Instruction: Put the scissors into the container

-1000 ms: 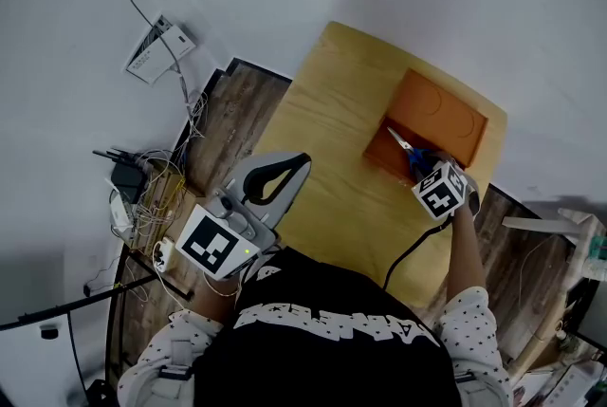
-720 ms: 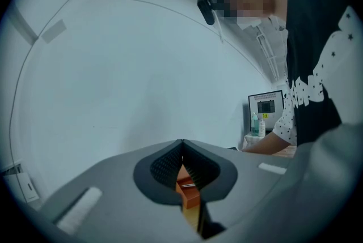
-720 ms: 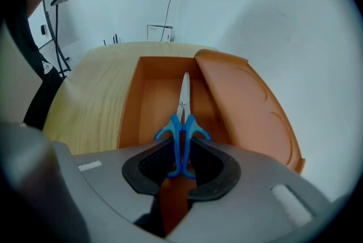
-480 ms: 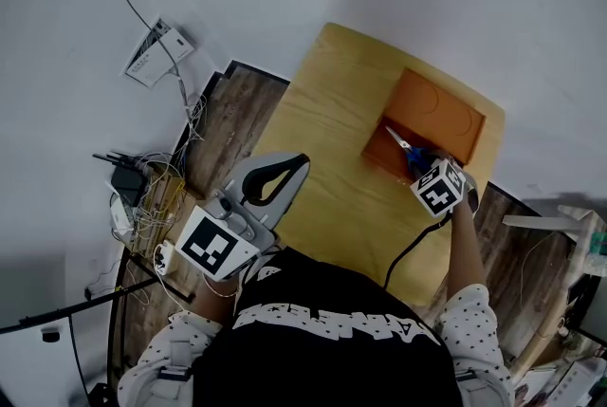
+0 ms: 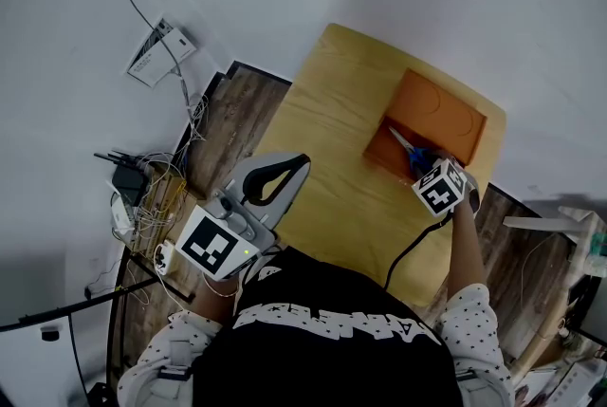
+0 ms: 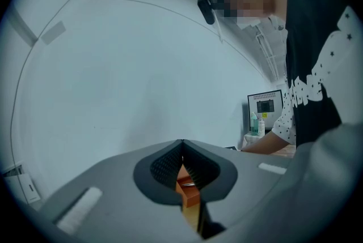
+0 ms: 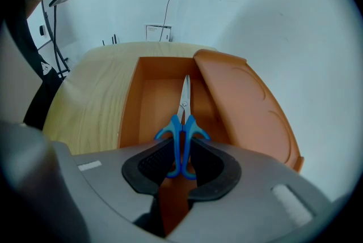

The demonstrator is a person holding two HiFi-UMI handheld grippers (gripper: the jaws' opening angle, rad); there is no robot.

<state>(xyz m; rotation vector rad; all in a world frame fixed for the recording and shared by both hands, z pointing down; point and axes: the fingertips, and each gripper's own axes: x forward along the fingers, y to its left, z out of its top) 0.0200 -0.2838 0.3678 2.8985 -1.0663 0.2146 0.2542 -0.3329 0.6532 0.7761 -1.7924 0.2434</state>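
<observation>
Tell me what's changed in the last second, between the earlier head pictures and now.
On the right gripper the jaws have just been opening a little. The scissors still have their handles between them, blades pointing into the orange container. Nothing else visibly moved: both grippers and the scissors are where they were, and the left gripper stays shut and empty.

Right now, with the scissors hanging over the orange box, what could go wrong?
1. The right gripper has just been opening its jaws with the blue handles of the scissors between them, so the scissors may drop blades first and bounce or tip against a wall of the container.
2. The blades run close beside the lid at the edge of the opening, so they might snag on it and end up propped rather than flat inside.
</observation>
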